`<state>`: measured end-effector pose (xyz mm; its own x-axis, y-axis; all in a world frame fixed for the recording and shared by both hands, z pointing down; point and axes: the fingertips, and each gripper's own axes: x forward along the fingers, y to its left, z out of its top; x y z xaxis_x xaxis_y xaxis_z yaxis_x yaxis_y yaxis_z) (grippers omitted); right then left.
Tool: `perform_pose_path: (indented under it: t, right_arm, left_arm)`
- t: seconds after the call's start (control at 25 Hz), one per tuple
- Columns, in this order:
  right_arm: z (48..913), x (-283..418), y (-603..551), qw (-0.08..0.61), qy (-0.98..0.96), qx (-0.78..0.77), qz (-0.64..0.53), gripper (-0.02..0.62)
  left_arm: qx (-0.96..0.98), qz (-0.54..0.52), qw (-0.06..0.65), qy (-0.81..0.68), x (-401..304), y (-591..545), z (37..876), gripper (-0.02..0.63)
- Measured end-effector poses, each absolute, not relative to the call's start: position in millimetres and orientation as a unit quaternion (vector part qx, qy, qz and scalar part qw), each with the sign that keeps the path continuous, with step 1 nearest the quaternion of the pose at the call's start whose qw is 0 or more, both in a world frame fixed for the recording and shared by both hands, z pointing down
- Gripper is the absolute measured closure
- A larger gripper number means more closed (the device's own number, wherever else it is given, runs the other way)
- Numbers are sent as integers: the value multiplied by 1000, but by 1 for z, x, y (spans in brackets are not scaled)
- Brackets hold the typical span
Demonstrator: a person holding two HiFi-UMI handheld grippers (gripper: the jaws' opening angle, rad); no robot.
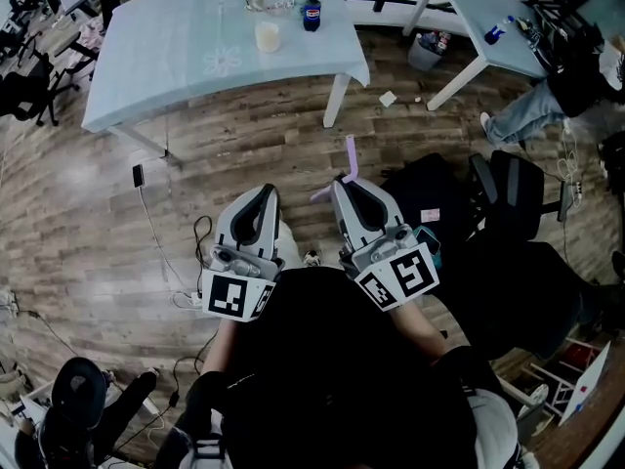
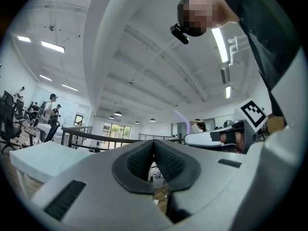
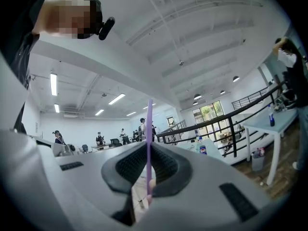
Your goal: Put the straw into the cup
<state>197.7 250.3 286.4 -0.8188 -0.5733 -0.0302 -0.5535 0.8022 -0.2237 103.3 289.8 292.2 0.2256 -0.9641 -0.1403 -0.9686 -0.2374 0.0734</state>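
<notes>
Risk: straw (image 1: 350,154) was clamped in right tongs (image 1: 344,180) w/ long end free, well short of cup (image 1: 267,35) on counter (image 1: 166,57); could pivot in grip & miss rim or tip cup. Left tongs (image 1: 266,193) were shut, empty.

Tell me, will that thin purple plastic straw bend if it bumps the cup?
Probably bends: the thin purple plastic straw shows a kinked end in the head view. Likely very light, since the right gripper pinches it upright between its pads.
</notes>
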Motion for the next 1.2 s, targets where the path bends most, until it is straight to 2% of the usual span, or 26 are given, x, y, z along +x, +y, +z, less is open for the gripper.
perform_pose_path:
  t: [0.48, 1.2]
  right_arm:
    - [283, 131, 156, 42, 942, -314, -112, 566]
    - [278, 9, 61, 34, 940, -325, -95, 566]
  left_arm:
    - [-797, 82, 10, 599, 42, 189, 283, 594]
    - [-809, 90, 9, 581, -75, 101, 282, 594]
